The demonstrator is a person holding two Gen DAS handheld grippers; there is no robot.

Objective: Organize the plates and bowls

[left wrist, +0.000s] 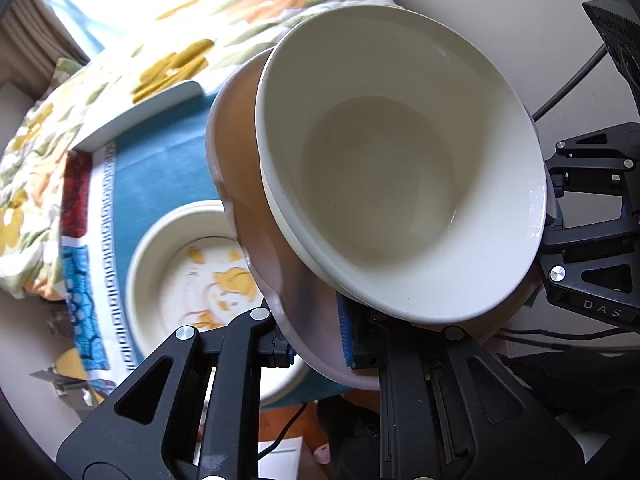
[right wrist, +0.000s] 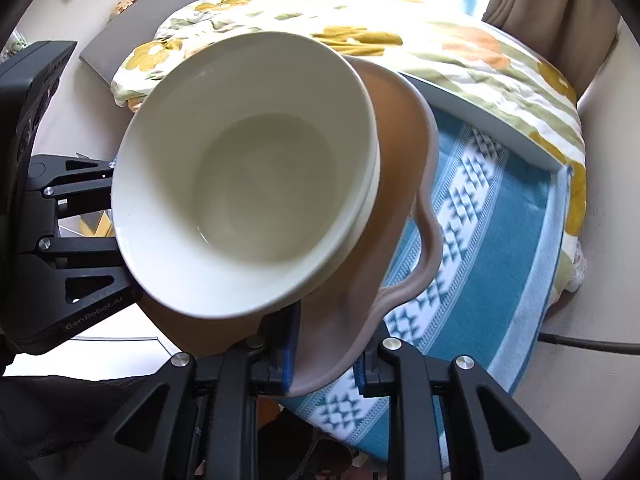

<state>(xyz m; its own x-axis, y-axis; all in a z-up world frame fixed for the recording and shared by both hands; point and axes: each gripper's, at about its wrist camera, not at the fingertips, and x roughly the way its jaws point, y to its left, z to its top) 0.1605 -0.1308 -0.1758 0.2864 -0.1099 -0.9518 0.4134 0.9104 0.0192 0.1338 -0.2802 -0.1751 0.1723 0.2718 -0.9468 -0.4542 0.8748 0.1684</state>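
A pink wavy-rimmed plate is held in the air between both grippers, with stacked cream bowls sitting on it. My left gripper is shut on the plate's rim on one side. My right gripper is shut on the rim on the opposite side. Each gripper shows in the other's view, the right and the left. A cream plate with a yellow flower pattern lies below on the blue towel.
The blue patterned towel covers a white tray or small table beside a bed with a floral duvet. Black cables run at the right. Curtains and a bright window are behind.
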